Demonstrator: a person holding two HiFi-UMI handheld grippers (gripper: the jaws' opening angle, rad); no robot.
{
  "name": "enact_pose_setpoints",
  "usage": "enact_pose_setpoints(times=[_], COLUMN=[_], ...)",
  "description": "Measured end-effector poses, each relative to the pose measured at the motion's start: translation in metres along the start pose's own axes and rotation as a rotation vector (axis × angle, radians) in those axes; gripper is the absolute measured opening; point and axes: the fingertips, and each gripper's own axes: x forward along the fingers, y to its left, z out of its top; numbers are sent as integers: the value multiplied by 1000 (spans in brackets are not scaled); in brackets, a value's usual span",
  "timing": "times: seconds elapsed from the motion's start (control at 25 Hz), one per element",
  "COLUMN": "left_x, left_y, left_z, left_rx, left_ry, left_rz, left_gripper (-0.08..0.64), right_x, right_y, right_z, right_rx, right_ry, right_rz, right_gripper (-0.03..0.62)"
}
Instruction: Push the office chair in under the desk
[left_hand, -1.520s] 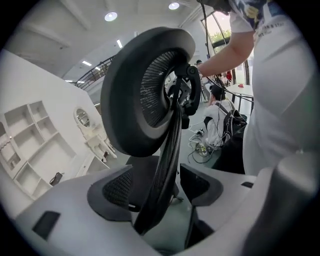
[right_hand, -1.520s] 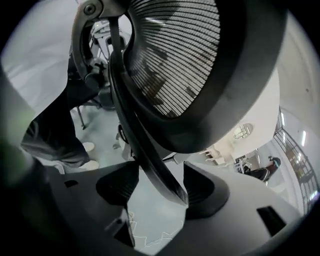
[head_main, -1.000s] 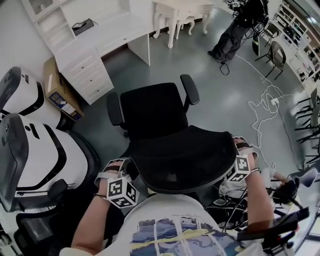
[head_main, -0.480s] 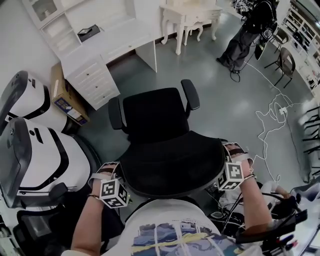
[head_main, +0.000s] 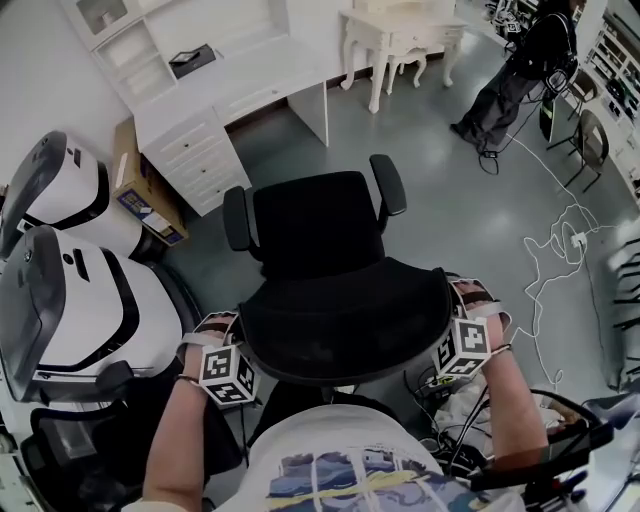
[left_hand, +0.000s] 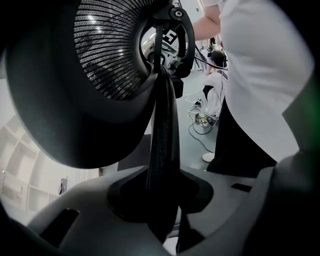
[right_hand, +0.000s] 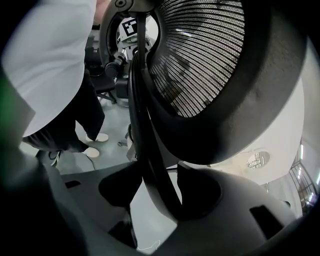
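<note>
On the grey floor (head_main: 450, 190), well apart from the white bench (head_main: 250, 80), the chair (head_main: 315, 225) is stood. One side of its backrest (head_main: 340, 320) is clamped by the left tool (head_main: 232, 335), whose jaws have just been closing. The other side is loosely straddled by the right tool (head_main: 462, 302), jaws wide.

Black mesh office chair (head_main: 318, 232), upright, seat facing white desk (head_main: 250, 72), well apart from it

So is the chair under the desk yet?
Not yet, it is out. The office chair stands on open grey floor, with a gap between it and the white desk.
</note>
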Motion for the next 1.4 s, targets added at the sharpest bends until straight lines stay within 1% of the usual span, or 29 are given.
enact_pose_setpoints(times=[0.2,0.4,0.64,0.84,1.08,1.4], left_x=[13,30,50,65,83,108], left_y=[25,54,98,128,167,217], left_z=[9,5,6,13,16,14], left_rx=[-2,4,-1,-5,-22,-53], left_ry=[-8,-3,-8,-13,-4,23], left_rz=[29,25,35,40,41,57], left_gripper=[112,104,100,97,97,97], right_x=[16,40,70,92,114,153], right_y=[-33,-59,-105,-138,-181,-236], right_z=[-11,-13,-18,-36,-35,-39], right_rx=[-8,-2,-1,9,10,-24], right_ry=[14,24,31,61,77,44], right_rz=[-14,-2,4,8,21,28], right_gripper=[235,233,236,236,235,235])
